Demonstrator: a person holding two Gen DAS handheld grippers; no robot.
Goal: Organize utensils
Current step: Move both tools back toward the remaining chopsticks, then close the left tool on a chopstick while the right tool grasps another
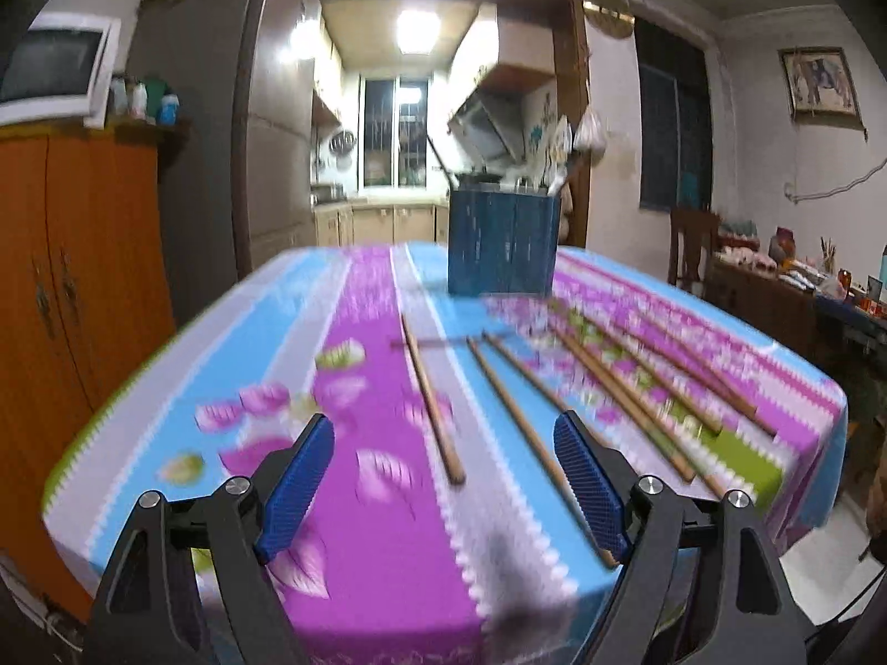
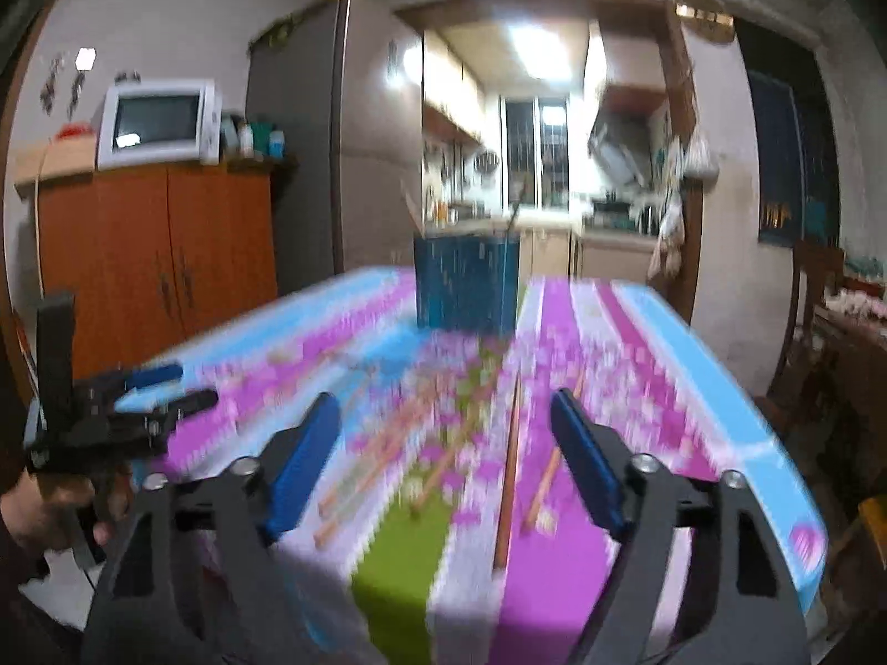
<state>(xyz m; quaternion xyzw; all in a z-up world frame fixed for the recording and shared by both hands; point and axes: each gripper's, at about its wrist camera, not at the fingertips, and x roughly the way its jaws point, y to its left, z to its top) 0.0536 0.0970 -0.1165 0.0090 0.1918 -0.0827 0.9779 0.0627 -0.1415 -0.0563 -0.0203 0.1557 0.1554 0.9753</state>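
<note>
Several wooden chopsticks (image 1: 431, 399) lie loose on a table with a pink, blue and green cloth (image 1: 377, 554). A blue utensil holder (image 1: 503, 244) stands at the table's far side with a few utensils in it. My left gripper (image 1: 443, 438) is open and empty above the near edge, a chopstick between its fingers' lines. In the right wrist view, more chopsticks (image 2: 509, 465) lie ahead, and the holder (image 2: 467, 284) stands behind them. My right gripper (image 2: 443, 415) is open and empty. The left gripper (image 2: 166, 388) shows at the left. Both views are blurred.
An orange cabinet (image 2: 155, 255) with a white microwave (image 2: 158, 123) stands left of the table, beside a grey fridge (image 2: 310, 138). A kitchen doorway lies behind. A chair (image 1: 690, 244) and a cluttered sideboard (image 1: 804, 282) stand at the right.
</note>
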